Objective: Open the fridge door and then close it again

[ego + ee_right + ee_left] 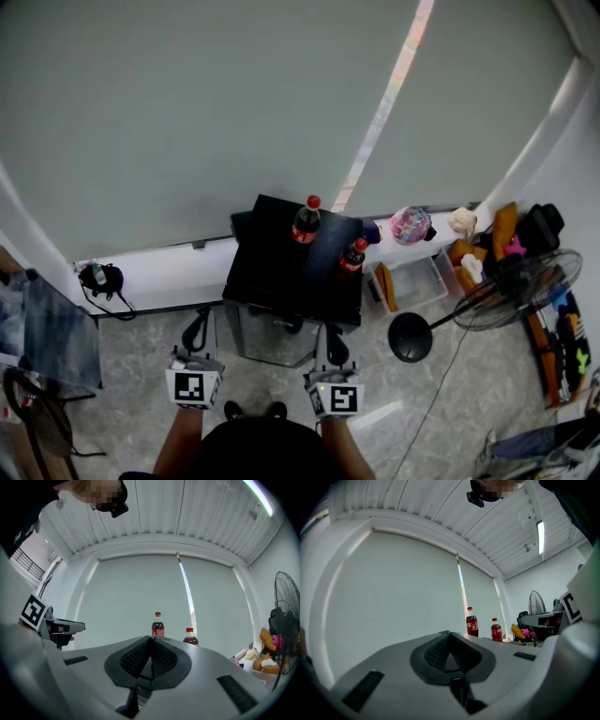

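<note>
hovering just in front of the black fridge [291, 272], the left tool [200, 326] and right tool [330, 342] are both pinched shut on nothing. its door [267, 337] looks closed, which suits a moment before opening or one after closing again; the pictures settle no next move.

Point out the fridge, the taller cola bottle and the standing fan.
fridge [277, 272]: head view, a bare patch of its black top.
taller cola bottle [305, 226]: head view, its labelled body.
standing fan [527, 286]: head view, the round wire cage.
</note>
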`<state>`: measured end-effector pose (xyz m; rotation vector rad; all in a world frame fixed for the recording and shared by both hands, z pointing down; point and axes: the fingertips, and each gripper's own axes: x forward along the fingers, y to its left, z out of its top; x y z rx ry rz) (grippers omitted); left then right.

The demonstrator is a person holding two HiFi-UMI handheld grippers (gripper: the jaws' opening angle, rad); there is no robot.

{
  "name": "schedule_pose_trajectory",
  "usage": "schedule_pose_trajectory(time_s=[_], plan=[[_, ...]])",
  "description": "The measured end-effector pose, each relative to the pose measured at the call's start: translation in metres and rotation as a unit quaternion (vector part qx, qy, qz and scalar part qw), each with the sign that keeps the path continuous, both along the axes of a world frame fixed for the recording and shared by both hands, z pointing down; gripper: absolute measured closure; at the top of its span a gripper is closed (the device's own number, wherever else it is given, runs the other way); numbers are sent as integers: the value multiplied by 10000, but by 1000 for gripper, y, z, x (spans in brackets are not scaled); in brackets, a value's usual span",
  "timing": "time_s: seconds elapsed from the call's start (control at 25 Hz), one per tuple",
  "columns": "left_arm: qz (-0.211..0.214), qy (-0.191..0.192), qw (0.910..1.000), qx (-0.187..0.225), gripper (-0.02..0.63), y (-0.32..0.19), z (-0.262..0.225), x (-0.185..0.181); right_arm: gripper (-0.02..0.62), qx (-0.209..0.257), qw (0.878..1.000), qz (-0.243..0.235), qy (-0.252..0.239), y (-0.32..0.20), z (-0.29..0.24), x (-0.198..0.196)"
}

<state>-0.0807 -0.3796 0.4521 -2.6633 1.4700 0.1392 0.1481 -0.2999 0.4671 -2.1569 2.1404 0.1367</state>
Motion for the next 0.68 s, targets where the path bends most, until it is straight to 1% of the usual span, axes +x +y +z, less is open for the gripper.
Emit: schedule_pose_trajectory(time_s=[0.08,0.2,0.32,0.48,0.6,0.68], plan=[[25,-95,9999,-60,600,1,3,1,588,11,10000,14,-14,1,-1,1],[49,-127,9998,-172,598,2,9,1,588,14,10000,30,-23,2,-1,2],[38,-125,9999,-40,598,0,10,1,588,16,10000,49,-23,3,-1,3],[82,-125,9997,-174,598,2,10,2,588,18,10000,86,-9,3,-2,5],[32,-88,9999,-62,598,-1,6,1,588,17,9999,115,-21,4,-2,6],[22,-83,9999,-103,598,-1,9,-1,588,6,9999,132,-35,4,-1,6]])
